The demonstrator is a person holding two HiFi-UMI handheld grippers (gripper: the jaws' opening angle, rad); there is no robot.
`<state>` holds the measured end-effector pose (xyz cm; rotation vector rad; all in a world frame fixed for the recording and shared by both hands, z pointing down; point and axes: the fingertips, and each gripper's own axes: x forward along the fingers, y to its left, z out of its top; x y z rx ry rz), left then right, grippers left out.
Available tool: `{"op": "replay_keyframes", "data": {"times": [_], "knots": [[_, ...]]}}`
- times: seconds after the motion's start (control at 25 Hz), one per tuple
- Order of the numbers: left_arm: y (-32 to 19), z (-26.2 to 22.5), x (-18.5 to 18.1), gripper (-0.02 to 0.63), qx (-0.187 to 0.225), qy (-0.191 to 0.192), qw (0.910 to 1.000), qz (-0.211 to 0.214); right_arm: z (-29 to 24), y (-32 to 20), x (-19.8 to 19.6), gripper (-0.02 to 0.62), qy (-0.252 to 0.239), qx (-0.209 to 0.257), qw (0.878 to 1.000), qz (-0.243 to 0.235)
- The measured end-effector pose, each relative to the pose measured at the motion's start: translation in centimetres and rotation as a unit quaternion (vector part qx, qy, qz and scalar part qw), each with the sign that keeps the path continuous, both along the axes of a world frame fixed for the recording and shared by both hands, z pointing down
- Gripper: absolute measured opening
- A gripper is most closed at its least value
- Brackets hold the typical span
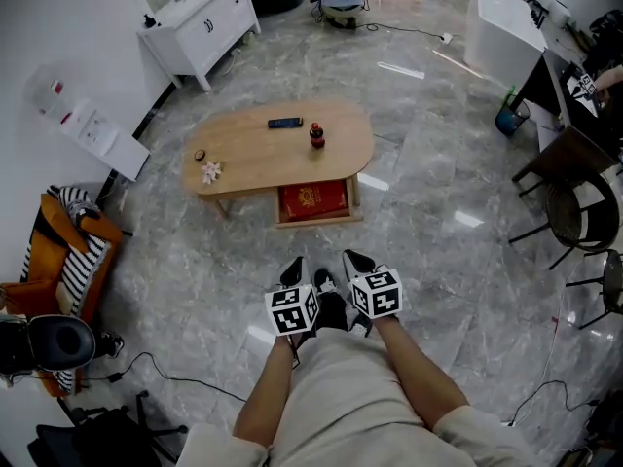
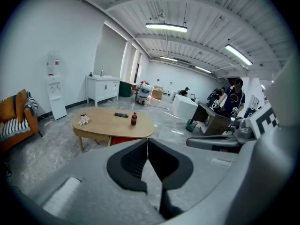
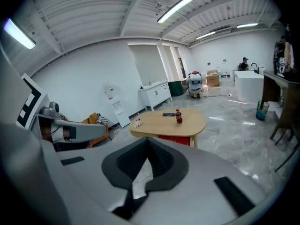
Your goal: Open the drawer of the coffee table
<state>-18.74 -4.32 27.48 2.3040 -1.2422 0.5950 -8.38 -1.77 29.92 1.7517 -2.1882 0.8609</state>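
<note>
The oval wooden coffee table (image 1: 277, 149) stands on the marble floor ahead of me. At its near side a wooden drawer (image 1: 313, 220) juts out, with a red lining or box (image 1: 313, 199) showing in it. A dark bottle (image 1: 316, 135), a remote (image 1: 285, 123) and a pale flower-like piece (image 1: 211, 171) lie on the top. My left gripper (image 1: 292, 269) and right gripper (image 1: 356, 259) hang side by side well short of the table, both shut and empty. The left gripper view shows the table (image 2: 112, 122) beyond closed jaws (image 2: 147, 140); so does the right gripper view (image 3: 168, 122), (image 3: 147, 140).
A white cabinet (image 1: 200, 22) stands at the back left, a water dispenser (image 1: 92, 129) by the left wall, an orange seat with a striped cushion (image 1: 68, 241) nearer. Dark chairs (image 1: 574, 212) and a desk line the right. Cables (image 1: 175, 377) run on the floor. A person (image 2: 233, 96) stands far right.
</note>
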Motion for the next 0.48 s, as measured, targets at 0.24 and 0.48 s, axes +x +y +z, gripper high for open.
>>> {"op": "replay_keyframes", "data": {"times": [0.24, 0.48], "knots": [[1.1, 0.6, 0.4, 0.012, -0.009, 0.002, 0.9999, 0.006, 0.2, 0.8, 0.2, 0.015, 0.007, -0.005, 1.000, -0.003], [0.9, 0.5, 1.5, 0.012, -0.004, 0.009, 0.9999, 0.009, 0.3, 1.1, 1.4, 0.015, 0.008, -0.001, 1.000, 0.001]]}}
